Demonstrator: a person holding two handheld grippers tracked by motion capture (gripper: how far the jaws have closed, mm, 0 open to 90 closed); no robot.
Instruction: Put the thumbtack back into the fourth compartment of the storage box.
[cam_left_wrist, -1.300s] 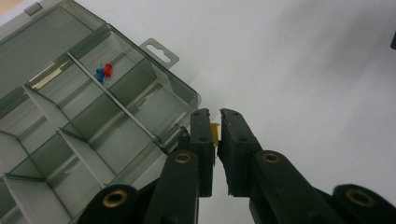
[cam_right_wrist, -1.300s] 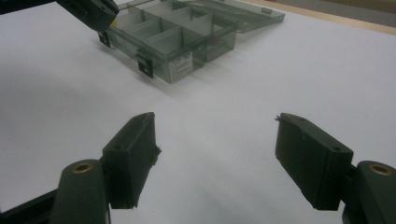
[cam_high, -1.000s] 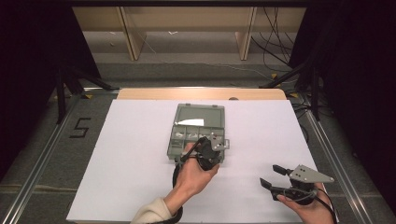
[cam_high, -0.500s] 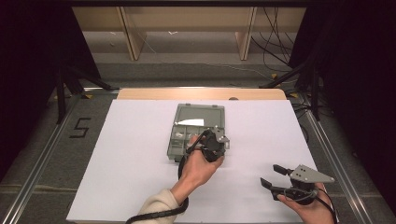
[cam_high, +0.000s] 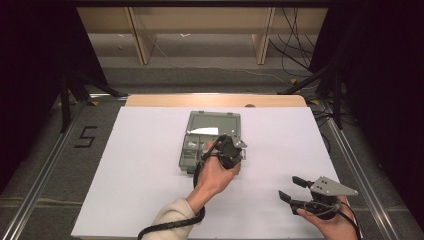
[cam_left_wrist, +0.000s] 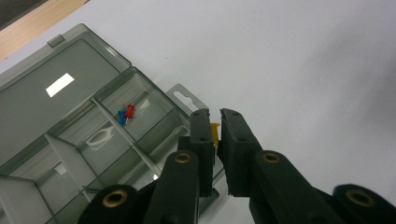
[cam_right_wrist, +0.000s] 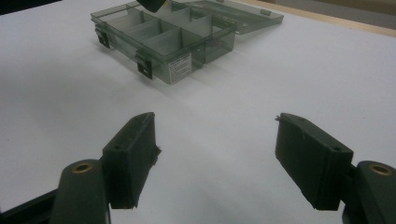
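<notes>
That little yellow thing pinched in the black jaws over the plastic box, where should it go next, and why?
Probably a short move inward over the compartment with the red and blue pushpins, then letting go. The left hand-held gripper pinches a yellow pushpin at the edge of the open organizer box, near the pair. The right hand-held gripper rests open, apart from the box.

Your left gripper (cam_high: 229, 150) — jaws pinched on a yellow pushpin (cam_left_wrist: 215, 133) — now sits farther up over the compartment box (cam_high: 210, 125) than a second ago; your forearm reaches deeper onto the table, its sleeve (cam_high: 172, 216) now showing.
</notes>
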